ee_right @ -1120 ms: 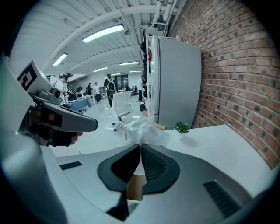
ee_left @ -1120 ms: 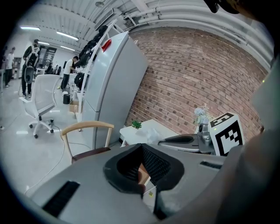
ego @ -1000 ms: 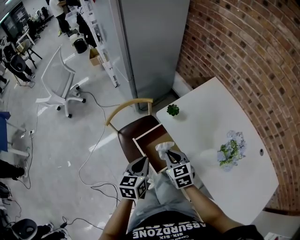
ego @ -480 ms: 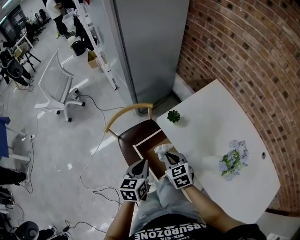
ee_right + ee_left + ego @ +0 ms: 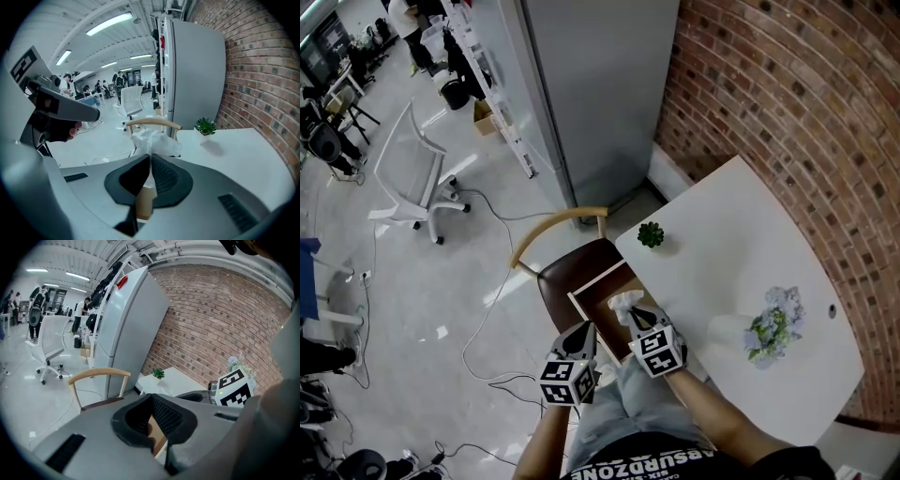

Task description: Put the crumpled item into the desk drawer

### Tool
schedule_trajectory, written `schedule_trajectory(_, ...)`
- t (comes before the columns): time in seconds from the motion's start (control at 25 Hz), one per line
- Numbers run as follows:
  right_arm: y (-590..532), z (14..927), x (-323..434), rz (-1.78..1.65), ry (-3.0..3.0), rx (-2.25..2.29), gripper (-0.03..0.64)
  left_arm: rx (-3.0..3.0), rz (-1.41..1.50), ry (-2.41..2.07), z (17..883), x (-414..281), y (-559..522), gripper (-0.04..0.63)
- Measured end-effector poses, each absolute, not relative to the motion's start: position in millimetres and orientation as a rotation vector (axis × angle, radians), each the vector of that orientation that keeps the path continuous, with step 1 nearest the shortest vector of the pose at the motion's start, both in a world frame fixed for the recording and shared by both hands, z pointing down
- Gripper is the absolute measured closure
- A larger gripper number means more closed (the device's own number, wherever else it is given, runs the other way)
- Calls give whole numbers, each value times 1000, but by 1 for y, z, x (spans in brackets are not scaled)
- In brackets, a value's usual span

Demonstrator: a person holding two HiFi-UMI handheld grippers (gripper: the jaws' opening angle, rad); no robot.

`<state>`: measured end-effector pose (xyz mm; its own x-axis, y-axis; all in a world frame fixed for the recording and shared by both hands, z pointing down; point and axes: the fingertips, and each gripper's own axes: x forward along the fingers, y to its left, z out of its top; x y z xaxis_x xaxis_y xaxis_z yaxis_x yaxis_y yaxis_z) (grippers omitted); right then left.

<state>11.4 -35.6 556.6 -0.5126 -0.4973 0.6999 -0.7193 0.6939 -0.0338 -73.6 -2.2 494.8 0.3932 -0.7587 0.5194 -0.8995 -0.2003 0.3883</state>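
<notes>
Head view steeply down; both gripper views level, sharing chair point(image 5: 99, 375).

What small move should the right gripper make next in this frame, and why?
Probably lower the right gripper a little, then open its jaws. It is shut on the crumpled white item, which appears to hang just above the open drawer and is not yet inside it.

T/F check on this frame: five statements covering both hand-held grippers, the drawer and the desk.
1. The right hand-held gripper is shut on the crumpled tissue. True.
2. The drawer is closed. False: it is pulled open.
3. The left hand-held gripper holds nothing. True.
4. The potted plant stands on a chair. False: it stands on the white desk.
5. The crumpled tissue lies in the drawer. False: it is held over it.
</notes>
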Motion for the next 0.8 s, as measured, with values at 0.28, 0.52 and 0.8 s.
schedule_trajectory(0.28, -36, 574, 10, 438, -2202, 906, 607, 1995, 290, -1416, 504, -76, -4, 598)
schedule_trajectory(0.52, -33, 585, 11, 452, -2184, 896, 607, 1985, 288, -1416, 513, -76, -5, 598)
schedule_trajectory(0.8, -32, 597, 10, 463, -2179, 871, 607, 1971, 278, -1415, 521, -74, -7, 598)
